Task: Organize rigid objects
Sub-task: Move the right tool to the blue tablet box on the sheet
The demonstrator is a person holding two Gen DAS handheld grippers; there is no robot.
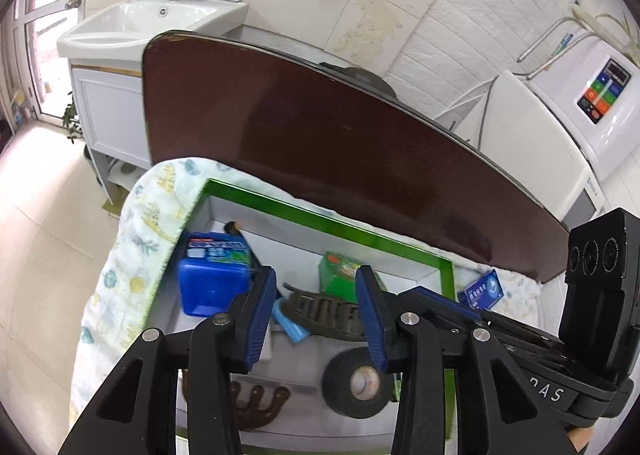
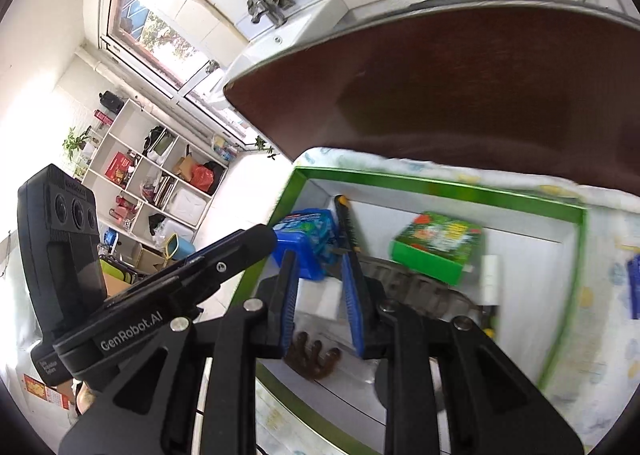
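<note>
A green-rimmed white box [image 1: 320, 217] sits on a patterned cloth [image 1: 132, 239]. It holds a blue container [image 1: 212, 275], a green carton [image 1: 340, 275], a dark strap [image 1: 324, 309], a roll of black tape [image 1: 356, 383], a brown comb-like piece [image 1: 256, 407] and a light blue item [image 1: 292, 325]. My left gripper [image 1: 316, 319] is open and empty above the box. My right gripper [image 2: 320, 299] is open and empty over the same box [image 2: 440, 185], near the blue container [image 2: 308, 239], green carton [image 2: 438, 243] and brown piece [image 2: 312, 359].
A small blue packet [image 1: 482, 289] lies on the cloth outside the box's right side. The dark brown table [image 1: 320, 143] stretches beyond. A white sink [image 1: 152, 21] and a white appliance [image 1: 588, 95] stand behind. Shelves [image 2: 160, 183] stand far left.
</note>
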